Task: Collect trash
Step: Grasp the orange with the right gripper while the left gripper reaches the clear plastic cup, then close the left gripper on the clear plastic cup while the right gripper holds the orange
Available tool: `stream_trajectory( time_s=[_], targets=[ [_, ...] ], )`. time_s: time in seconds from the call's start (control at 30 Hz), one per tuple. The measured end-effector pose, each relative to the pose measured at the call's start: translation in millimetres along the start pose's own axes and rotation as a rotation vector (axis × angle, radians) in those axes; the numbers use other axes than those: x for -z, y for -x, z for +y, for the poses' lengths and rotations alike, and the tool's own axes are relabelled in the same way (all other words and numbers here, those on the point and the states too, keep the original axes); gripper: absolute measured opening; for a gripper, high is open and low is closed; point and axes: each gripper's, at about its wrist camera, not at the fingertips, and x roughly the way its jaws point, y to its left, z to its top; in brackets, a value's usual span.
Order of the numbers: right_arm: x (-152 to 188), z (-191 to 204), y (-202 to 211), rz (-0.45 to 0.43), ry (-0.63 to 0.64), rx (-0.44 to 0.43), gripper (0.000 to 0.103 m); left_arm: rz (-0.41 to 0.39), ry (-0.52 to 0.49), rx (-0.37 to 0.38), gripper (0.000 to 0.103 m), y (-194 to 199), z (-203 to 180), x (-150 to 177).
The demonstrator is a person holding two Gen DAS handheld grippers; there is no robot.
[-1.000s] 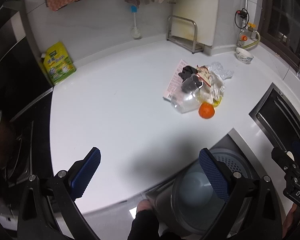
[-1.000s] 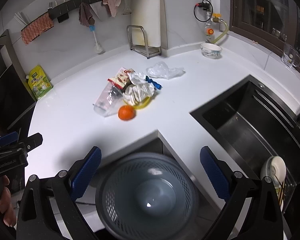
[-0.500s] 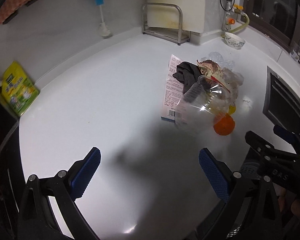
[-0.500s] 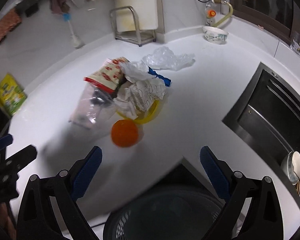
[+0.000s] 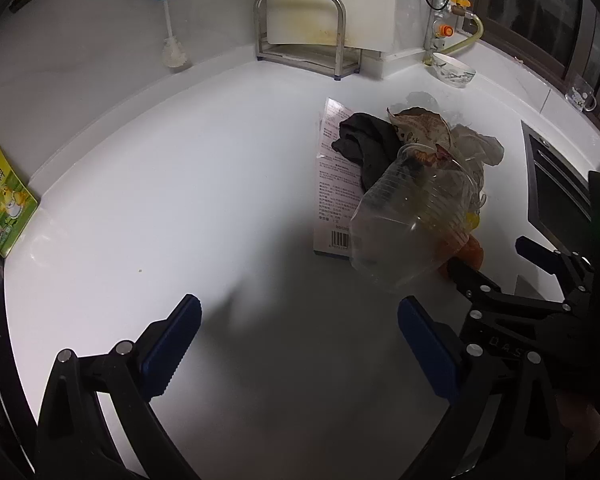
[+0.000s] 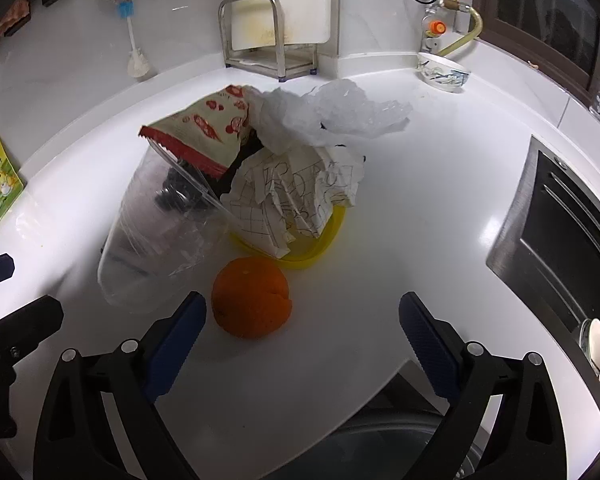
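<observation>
A trash pile lies on the white counter (image 5: 180,200): a clear plastic cup (image 6: 160,236) on its side, a red-patterned snack wrapper (image 6: 204,128), crumpled printed paper (image 6: 296,196), a clear plastic bag (image 6: 340,112), a yellow peel (image 6: 320,248) and an orange (image 6: 252,296). In the left wrist view I also see the cup (image 5: 412,224), a flat leaflet (image 5: 332,184) and a black rag (image 5: 368,144). My right gripper (image 6: 302,336) is open, just in front of the orange. My left gripper (image 5: 300,344) is open and empty, left of the cup.
A grey trash bin (image 6: 400,448) stands below the counter's front edge. A black sink (image 6: 572,232) is at the right. A metal rack (image 6: 268,44), a bowl (image 6: 444,72), a brush (image 6: 136,52) and a yellow packet (image 5: 0,204) sit along the back.
Both grippers have moved forward from above the bin, over the counter, close to the trash pile. The orange now lies just ahead of the right gripper's fingers. Both stay open.
</observation>
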Motion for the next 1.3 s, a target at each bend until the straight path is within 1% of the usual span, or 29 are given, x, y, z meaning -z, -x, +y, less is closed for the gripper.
stream_trajectory(
  time_s=[0.03,0.07,0.1,0.13,0.2,0.23,0.3,0.33,0.37,0.47,0.5,0.63,0.73,0.83,0.97,1.13,1.3],
  targets=[
    [-0.4,0.5,-2.1,0.003,0.003,-0.002,0.092,0.001,-0.002,0.001,0.097,-0.7,-0.4,-0.2],
    [-0.8,1.5,-4.0,0.006,0.010,-0.002,0.086,0.002,-0.006,0.002,0.097,-1.3,-0.8,-0.2],
    [-0.9,2.8,-4.9,0.006,0.017,-0.011,0.083,0.001,-0.008,0.002,0.097,-1.9,-1.2,-0.3],
    [-1.4,4.0,-5.0,0.003,0.020,-0.014,0.082,0.000,-0.010,0.001,0.097,-2.4,-1.5,-0.6],
    [-2.4,8.2,-5.1,-0.004,0.035,-0.029,0.071,-0.004,-0.013,0.001,0.097,-3.1,-1.9,-1.0],
    [-2.9,10.3,-5.4,-0.005,0.043,-0.041,0.068,-0.005,-0.013,0.000,0.097,-3.7,-2.1,-1.2],
    [-2.3,14.9,-4.8,-0.007,0.053,-0.065,0.052,-0.009,-0.011,0.002,0.097,-4.3,-2.3,-1.7],
    [-2.2,15.9,-4.3,-0.007,0.055,-0.082,0.046,-0.012,-0.009,0.007,0.097,-4.4,-2.7,-2.0],
    [-2.0,16.5,-3.3,-0.007,0.053,-0.107,0.036,-0.018,-0.008,0.012,0.097,-4.6,-3.6,-2.4],
    [-1.1,13.3,-1.1,-0.004,0.021,-0.143,0.028,-0.033,-0.007,0.034,0.097,-5.1,-6.5,-3.2],
    [-0.2,9.2,-0.3,-0.001,-0.007,-0.164,0.025,-0.039,-0.007,0.039,0.097,-5.5,-7.9,-3.2],
    [3.1,-5.2,5.7,-0.004,-0.069,-0.183,0.023,-0.049,-0.007,0.055,0.097,-7.8,-14.9,-4.9],
    [5.3,-18.5,15.9,-0.024,-0.094,-0.173,0.022,-0.060,-0.016,0.063,0.097,-9.5,-21.7,-7.2],
    [7.5,-33.1,23.2,-0.026,-0.126,-0.163,0.022,-0.063,-0.038,0.082,0.097,-12.7,-30.6,-8.4],
    [12.1,-54.2,29.1,-0.023,-0.172,-0.144,0.022,-0.067,-0.069,0.087,0.097,-20.8,-44.5,-9.6],
    [21.9,-68.3,35.8,-0.029,-0.197,-0.134,0.022,-0.083,-0.105,0.079,0.097,-35.5,-60.5,-14.1],
    [28.8,-75.5,40.2,-0.031,-0.218,-0.138,0.022,-0.097,-0.154,0.041,0.097,-52.4,-75.6,-15.9]
  ],
)
